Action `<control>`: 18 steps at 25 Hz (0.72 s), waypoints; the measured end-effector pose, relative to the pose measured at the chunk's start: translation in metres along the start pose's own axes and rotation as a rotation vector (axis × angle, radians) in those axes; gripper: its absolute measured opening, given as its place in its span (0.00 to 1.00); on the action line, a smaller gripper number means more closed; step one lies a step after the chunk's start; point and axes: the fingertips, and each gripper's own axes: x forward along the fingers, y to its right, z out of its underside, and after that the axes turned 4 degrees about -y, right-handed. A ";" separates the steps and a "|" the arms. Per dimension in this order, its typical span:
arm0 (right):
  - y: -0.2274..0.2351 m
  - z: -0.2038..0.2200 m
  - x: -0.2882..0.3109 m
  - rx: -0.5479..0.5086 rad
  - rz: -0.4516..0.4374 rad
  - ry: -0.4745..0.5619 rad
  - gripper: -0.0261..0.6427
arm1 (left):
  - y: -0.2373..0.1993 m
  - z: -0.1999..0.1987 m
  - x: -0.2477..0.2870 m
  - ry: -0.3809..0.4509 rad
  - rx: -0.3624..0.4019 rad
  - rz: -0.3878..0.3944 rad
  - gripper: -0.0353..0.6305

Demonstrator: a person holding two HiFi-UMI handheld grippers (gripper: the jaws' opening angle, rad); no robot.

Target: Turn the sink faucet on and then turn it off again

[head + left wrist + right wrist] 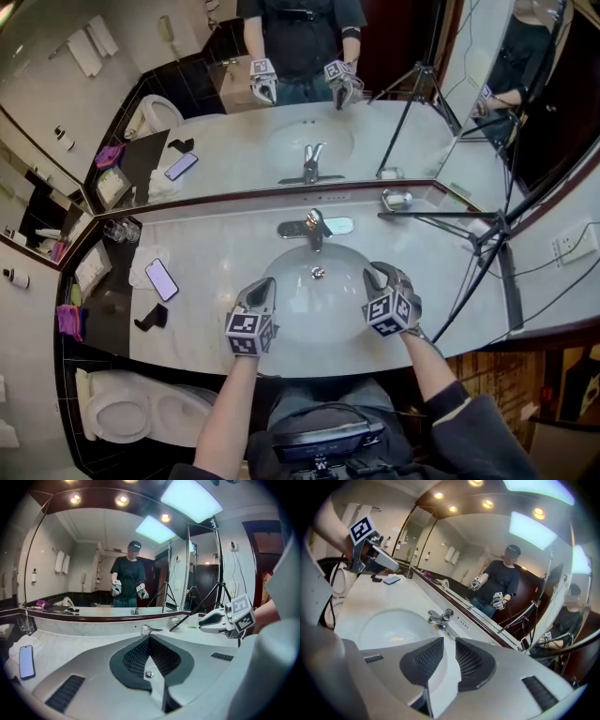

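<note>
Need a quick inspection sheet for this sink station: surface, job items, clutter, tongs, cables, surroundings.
Surface: pale marble counter.
Job's things: faucet behind the sink; no water stream seen.
Clutter: phone on a white cloth, small black item, glasses, soap dish.
Grippers: left tongs shut, empty; right tongs slightly open, nothing between them; both over the sink, apart from the faucet.
Cables: cords run near the wall socket at right.
Surroundings: mirror, tripod standing on the counter, toilet at left.
</note>
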 end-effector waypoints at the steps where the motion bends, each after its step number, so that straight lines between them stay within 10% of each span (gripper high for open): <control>1: -0.001 -0.005 0.007 -0.053 0.004 -0.002 0.21 | 0.000 -0.001 0.004 0.000 0.001 0.002 0.05; 18: -0.014 -0.055 0.133 -0.690 0.013 -0.001 0.39 | -0.012 0.010 0.063 -0.007 -0.026 -0.011 0.05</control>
